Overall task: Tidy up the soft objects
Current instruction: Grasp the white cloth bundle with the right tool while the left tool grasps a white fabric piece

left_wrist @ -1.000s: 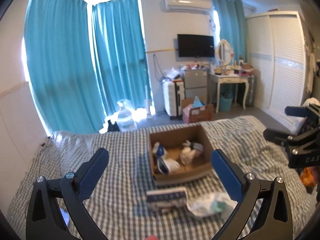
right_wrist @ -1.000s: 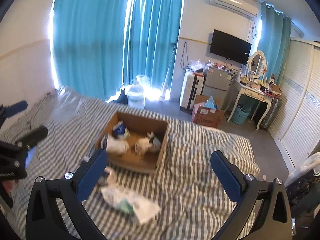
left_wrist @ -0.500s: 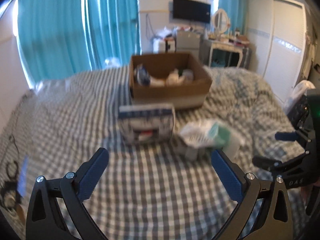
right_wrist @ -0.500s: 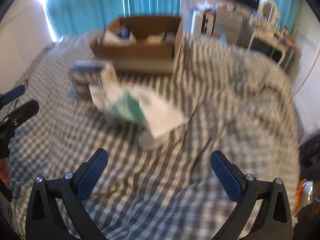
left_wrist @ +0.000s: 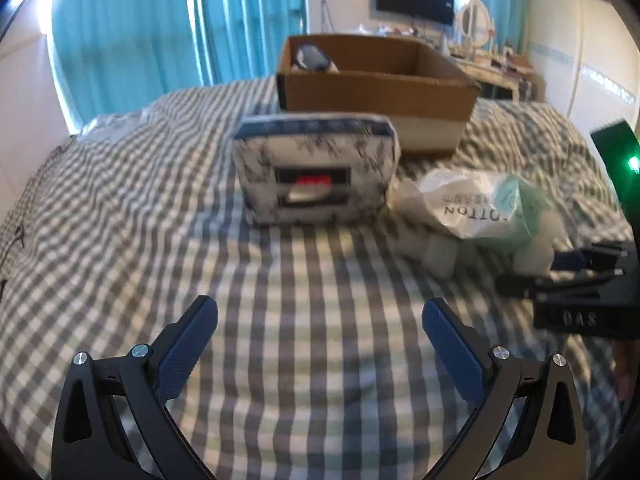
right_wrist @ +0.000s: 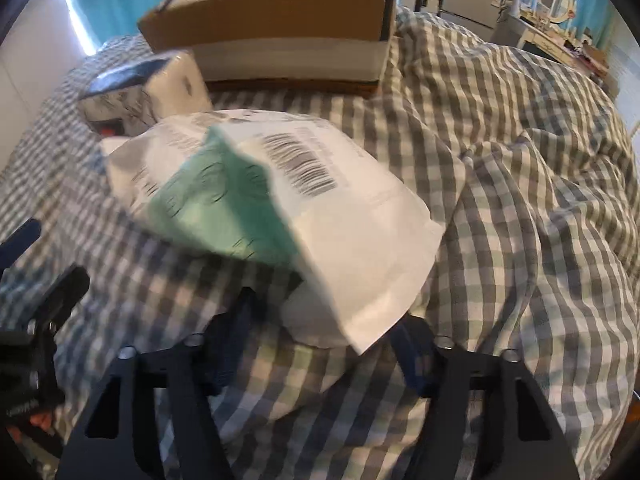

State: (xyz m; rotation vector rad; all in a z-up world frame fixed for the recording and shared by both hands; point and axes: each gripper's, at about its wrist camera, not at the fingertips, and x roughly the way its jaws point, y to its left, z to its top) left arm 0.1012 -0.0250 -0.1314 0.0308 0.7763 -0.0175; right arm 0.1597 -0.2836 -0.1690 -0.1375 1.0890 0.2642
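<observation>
I am closing my right tongs (right_wrist: 320, 344) around the cotton bag (right_wrist: 276, 216); left tongs (left_wrist: 320, 344) are hanging released, tissue pack (left_wrist: 316, 172) is waiting outside the partly filled box (left_wrist: 376, 92).

R gripper (right_wrist: 320, 344) lowered onto cotton bag (right_wrist: 280, 208), jaws narrower

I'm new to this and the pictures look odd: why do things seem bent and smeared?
Left wrist view: the fisheye lens curves the bed; the tissue pack is slightly soft; daylight glows through the curtains. Right wrist view: the cotton bag is motion-blurred up close, and the box bows.
</observation>
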